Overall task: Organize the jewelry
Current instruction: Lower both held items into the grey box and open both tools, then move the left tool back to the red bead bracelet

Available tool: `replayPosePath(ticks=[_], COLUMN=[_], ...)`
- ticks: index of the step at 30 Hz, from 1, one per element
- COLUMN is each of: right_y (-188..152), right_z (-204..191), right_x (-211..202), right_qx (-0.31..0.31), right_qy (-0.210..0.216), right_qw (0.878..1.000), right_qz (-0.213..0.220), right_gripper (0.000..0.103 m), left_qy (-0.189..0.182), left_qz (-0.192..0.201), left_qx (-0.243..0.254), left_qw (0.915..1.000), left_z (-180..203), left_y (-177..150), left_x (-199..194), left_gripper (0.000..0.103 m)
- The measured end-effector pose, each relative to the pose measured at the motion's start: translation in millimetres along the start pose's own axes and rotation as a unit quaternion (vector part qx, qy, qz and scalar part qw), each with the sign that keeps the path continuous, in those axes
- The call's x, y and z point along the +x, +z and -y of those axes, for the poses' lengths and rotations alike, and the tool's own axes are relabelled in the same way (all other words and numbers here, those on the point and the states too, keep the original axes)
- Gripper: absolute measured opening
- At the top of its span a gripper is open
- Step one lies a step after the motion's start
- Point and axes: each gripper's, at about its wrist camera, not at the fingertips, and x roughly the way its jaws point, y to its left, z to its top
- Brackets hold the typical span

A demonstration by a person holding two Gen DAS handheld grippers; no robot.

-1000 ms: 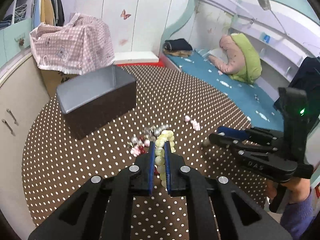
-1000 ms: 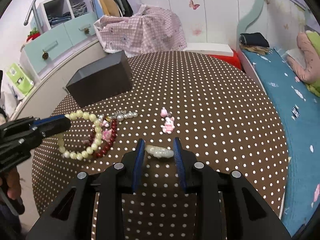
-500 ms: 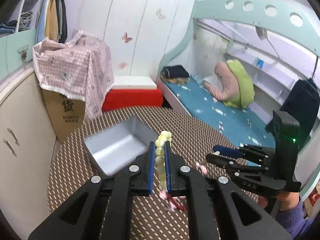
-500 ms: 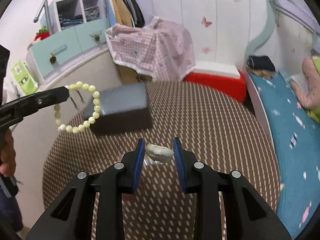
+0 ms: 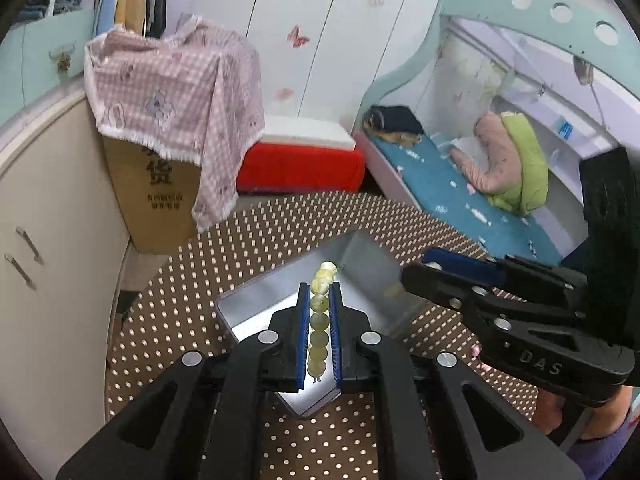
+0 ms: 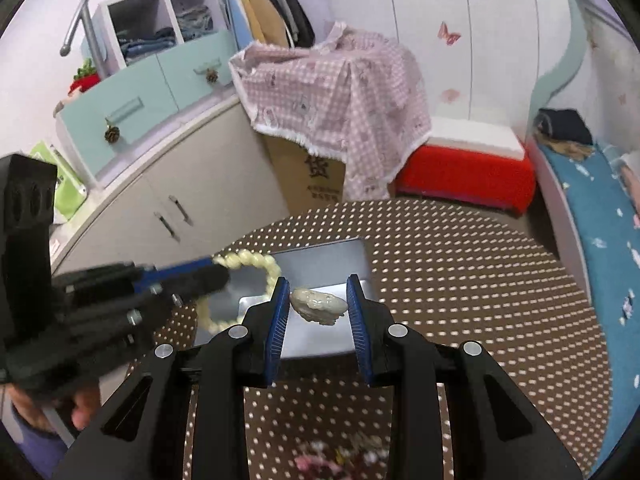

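Both tools [image 5: 319,300] [image 6: 318,304] loaded, over box [image 5: 276,300] rim.

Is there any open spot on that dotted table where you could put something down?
Yes: the dotted tablecloth right of the grey box toward the bed is bare. It is crowded over the box, where the left tool with its bead bracelet and the right tool with a pale carved piece meet.

The round counter [image 6: 480,280] wears a brown cloth with white polka dots. An open grey box [image 6: 320,264] sits directly on it, toward its far side. At the near edge lies a blurred heap of pink and white trinkets [image 6: 340,454].
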Motion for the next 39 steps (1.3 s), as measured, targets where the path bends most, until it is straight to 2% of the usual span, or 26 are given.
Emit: replayPosePath(ticks=[4, 13, 16, 17, 23, 25, 26, 29, 30, 32, 35, 39], right_y=[-5, -13, -16, -17, -18, -16, -16, -16, -17, -21, -39, -69], right_z=[-3, -7, -6, -5, -6, -6, -5, -3, -1, 3, 14, 29], right_x=[22, 40, 41, 42, 41, 34, 30, 7, -5, -24, -60, -91], right_qx=[-0.003, -0.012, -0.010, -0.008, -0.005, -0.002, -0.001, 0.002, 0.003, 0.001, 0.004, 0.010], right_qy=[-0.002, -0.006, -0.006, -0.006, -0.001, 0.001, 0.000, -0.007, -0.011, -0.021, -0.057, -0.086], right_qw=[1.000, 0.999, 0.999, 0.999, 0.999, 0.999, 0.999, 1.000, 1.000, 1.000, 0.997, 0.994], right_qz=[-0.019, -0.039, -0.042, -0.043, -0.044, -0.037, -0.033, -0.007, 0.006, 0.022, 0.048, 0.063], right_gripper=[0.029, 0.029, 0.030, 0.030, 0.031, 0.031, 0.034, 0.044, 0.045, 0.045, 0.049, 0.050], left_qy=[0.008, 0.011, 0.016, 0.017, 0.016, 0.013, 0.017, 0.023, 0.027, 0.043, 0.052, 0.046], left_qz=[-0.014, -0.020, -0.017, -0.015, -0.007, -0.002, 0.004, 0.025, 0.034, 0.057, 0.082, 0.086], left_qx=[0.003, -0.007, -0.017, -0.018, -0.015, -0.016, -0.017, -0.014, -0.010, 0.000, 0.008, 0.012], left_qw=[0.9999, 0.9997, 0.9996, 0.9996, 0.9997, 0.9998, 0.9997, 0.9993, 0.9990, 0.9975, 0.9952, 0.9951], left_z=[-1, -8, -10, -12, -7, -5, -3, 4, 8, 18, 33, 53], left_y=[-10, -16, -15, -15, -16, -16, -16, -17, -18, -23, -35, -56], left_x=[12, 16, 15, 14, 5, 0, -5, -23, -29, -44, -60, -71], left_gripper=[0.008, 0.010, 0.031, 0.034, 0.036, 0.042, 0.048, 0.053, 0.055, 0.065, 0.070, 0.070])
